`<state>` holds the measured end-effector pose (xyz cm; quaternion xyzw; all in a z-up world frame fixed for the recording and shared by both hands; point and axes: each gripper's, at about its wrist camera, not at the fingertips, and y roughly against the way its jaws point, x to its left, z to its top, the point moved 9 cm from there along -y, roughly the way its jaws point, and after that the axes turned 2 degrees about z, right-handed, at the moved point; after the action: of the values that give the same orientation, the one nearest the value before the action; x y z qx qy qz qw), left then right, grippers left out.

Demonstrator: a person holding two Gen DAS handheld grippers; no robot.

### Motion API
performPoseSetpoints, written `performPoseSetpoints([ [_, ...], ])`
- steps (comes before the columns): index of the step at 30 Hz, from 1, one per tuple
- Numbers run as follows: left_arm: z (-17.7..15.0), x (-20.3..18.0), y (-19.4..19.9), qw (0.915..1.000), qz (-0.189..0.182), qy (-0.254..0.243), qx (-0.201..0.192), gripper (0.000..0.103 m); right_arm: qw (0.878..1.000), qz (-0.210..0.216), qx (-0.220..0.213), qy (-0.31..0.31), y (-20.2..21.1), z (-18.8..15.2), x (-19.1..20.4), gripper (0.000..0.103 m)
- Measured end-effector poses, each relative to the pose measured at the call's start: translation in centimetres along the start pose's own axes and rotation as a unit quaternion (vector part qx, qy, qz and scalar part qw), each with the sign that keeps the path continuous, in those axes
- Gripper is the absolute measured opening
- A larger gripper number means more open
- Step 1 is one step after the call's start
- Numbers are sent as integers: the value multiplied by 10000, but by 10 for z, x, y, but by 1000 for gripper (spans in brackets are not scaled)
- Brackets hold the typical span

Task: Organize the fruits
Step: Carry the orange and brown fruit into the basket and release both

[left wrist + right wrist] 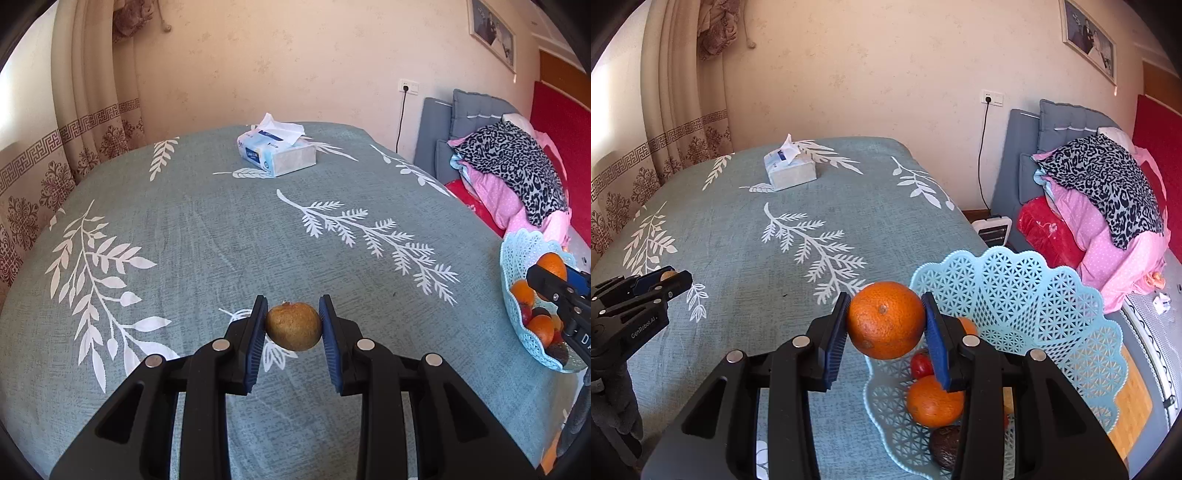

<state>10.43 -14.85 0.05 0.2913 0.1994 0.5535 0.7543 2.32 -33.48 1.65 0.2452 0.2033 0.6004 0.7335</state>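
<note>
My left gripper [293, 326] is shut on a small brown fruit [293, 326], held above the teal tablecloth. My right gripper [886, 319] is shut on a large orange [885, 319], lifted over the near left rim of a light blue lattice basket [1027, 291]. Inside the basket lie another orange [932, 400], a small red fruit [921, 364] and a dark brown fruit [945, 446]. The left wrist view shows the same basket [515, 266] at the table's right edge, with the right gripper [554, 284] and its orange above it. The left gripper [665, 278] appears at the far left of the right wrist view.
A tissue box [277, 153] stands near the far edge of the table [184, 229], which is covered in a teal cloth with white leaf prints. Curtains hang at the left. A grey bed with piled pink and leopard-print bedding [1108, 192] lies beyond the table's right side.
</note>
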Motion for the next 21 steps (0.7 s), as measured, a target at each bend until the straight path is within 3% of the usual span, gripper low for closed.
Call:
performPoseSetpoints([
  [16, 5, -86, 10, 9960, -622, -642, 97, 29, 9944, -87, -130, -1049, 28, -29, -88, 42],
  [21, 7, -117, 10, 9920, -988, -772, 172, 29, 9913, -111, -385, -1250, 41, -28, -103, 57],
])
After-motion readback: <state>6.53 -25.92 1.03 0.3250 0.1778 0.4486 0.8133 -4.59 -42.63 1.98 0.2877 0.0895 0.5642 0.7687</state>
